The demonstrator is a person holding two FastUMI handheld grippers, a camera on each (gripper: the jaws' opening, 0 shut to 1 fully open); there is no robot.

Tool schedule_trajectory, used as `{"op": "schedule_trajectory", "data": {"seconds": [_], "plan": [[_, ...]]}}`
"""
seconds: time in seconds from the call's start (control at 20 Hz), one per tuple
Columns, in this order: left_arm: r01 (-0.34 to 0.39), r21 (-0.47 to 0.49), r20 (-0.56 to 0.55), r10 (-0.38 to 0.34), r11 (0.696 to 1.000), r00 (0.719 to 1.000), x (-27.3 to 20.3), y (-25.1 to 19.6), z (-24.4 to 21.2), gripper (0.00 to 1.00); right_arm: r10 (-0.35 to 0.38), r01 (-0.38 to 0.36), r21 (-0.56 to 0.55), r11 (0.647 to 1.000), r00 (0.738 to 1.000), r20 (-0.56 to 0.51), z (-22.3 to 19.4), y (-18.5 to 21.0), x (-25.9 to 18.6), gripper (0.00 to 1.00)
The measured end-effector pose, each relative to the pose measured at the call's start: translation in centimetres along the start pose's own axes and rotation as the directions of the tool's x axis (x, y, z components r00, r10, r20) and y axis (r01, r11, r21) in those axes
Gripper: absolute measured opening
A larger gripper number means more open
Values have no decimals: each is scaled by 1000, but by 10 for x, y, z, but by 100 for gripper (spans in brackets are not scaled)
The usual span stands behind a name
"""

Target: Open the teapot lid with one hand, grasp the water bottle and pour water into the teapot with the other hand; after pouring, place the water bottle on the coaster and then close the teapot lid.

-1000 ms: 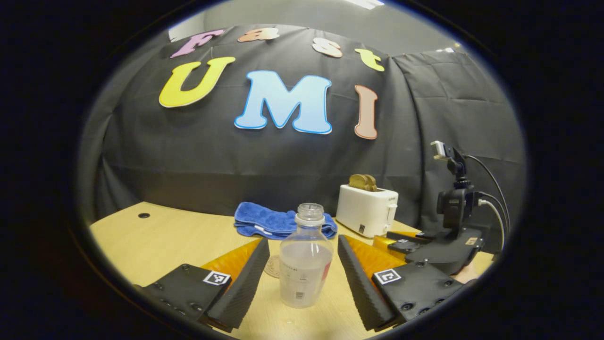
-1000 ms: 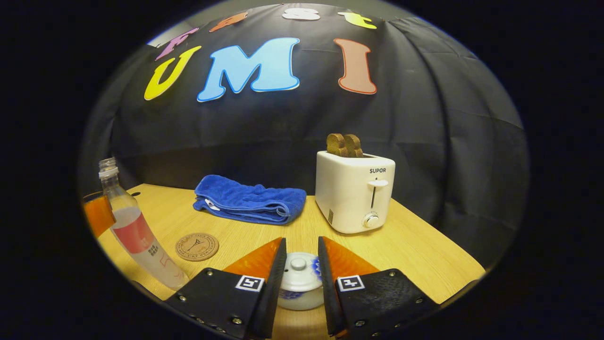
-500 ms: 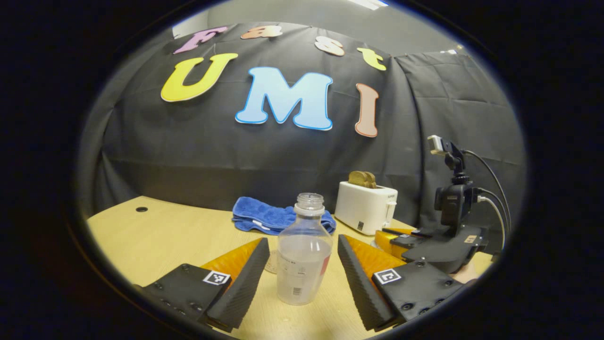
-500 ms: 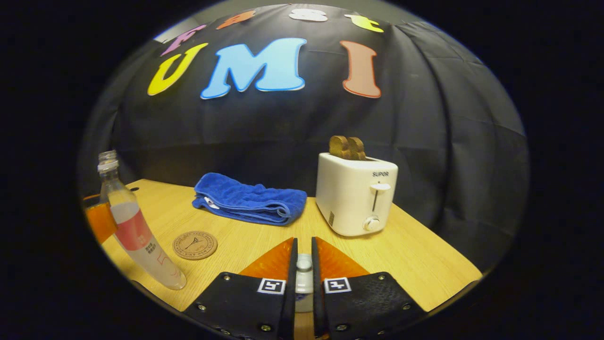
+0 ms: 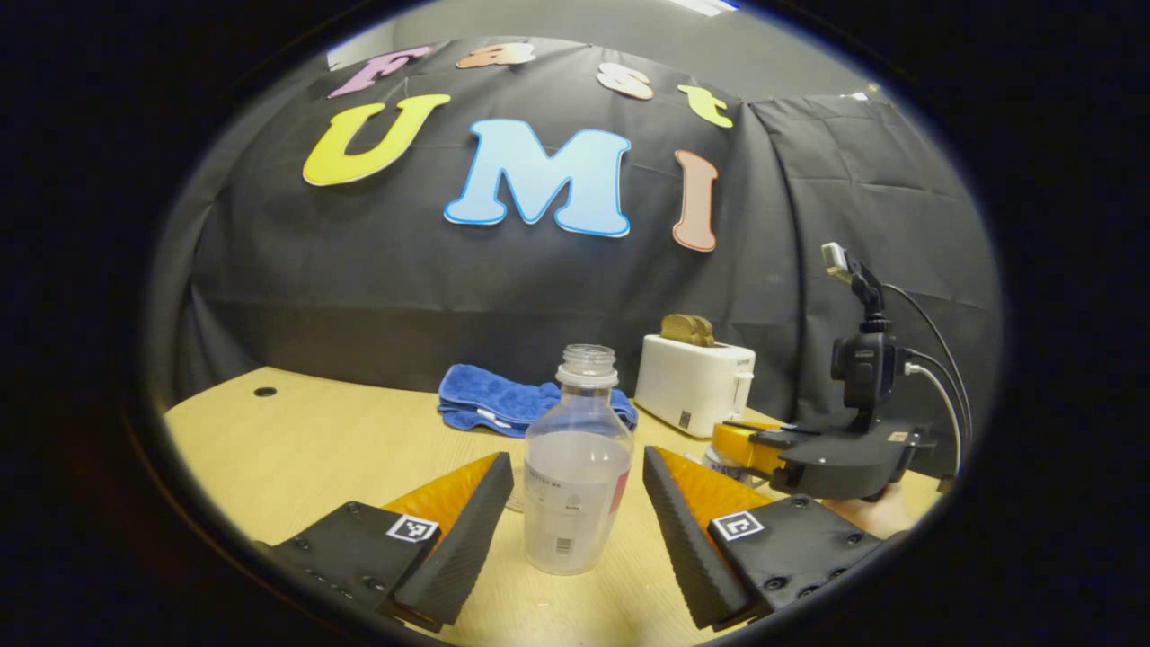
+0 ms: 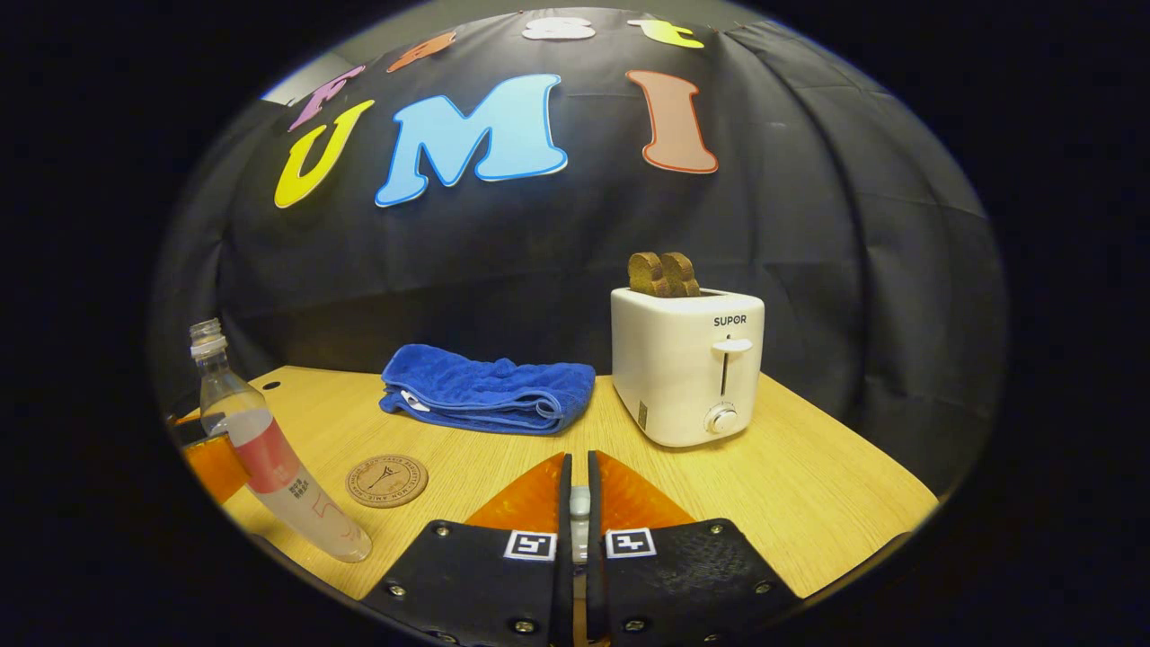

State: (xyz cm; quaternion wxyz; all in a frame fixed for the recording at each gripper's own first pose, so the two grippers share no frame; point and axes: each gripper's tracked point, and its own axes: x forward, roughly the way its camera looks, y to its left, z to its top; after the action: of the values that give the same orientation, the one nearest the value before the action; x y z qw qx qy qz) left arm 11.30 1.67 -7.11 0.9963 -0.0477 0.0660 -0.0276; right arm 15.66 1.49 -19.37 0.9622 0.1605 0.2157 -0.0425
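A clear, uncapped water bottle (image 5: pixel 575 485) about half full stands on the wooden table (image 5: pixel 314 440) between the fingers of my left gripper (image 5: pixel 575 456), which is open with a gap on each side. The same bottle (image 6: pixel 269 463) shows at the left in the right gripper view, near a round cork coaster (image 6: pixel 386 481). My right gripper (image 6: pixel 579 456) is shut on the teapot lid's knob (image 6: pixel 579 508), a white sliver between the fingers; the pot's body is hidden below them. In the left gripper view the right gripper (image 5: pixel 732 442) hovers at the right, held by a hand (image 5: pixel 871 514).
A folded blue towel (image 6: pixel 490 400) lies at the back of the table. A white toaster (image 6: pixel 687 364) with two slices of bread stands at the back right. The black cloth wall rises close behind both.
My right gripper closed from open around the teapot lid to shut on its knob, and it looks slightly higher now. The left gripper and the bottle have barely moved.
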Motion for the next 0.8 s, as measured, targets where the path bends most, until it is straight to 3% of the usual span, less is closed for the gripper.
{"op": "schedule_trajectory", "data": {"seconds": [0.35,0.8], "plan": [[0,4,-18,0,1000,1000,2,1,-8,94,-20,21,-19,1000,997,77,26,-7,-9,6],[-4,45,-73,7,999,997,21,-3,-33,95,-65,67,-26,997,994,86,34,-46,-32,6]]}}
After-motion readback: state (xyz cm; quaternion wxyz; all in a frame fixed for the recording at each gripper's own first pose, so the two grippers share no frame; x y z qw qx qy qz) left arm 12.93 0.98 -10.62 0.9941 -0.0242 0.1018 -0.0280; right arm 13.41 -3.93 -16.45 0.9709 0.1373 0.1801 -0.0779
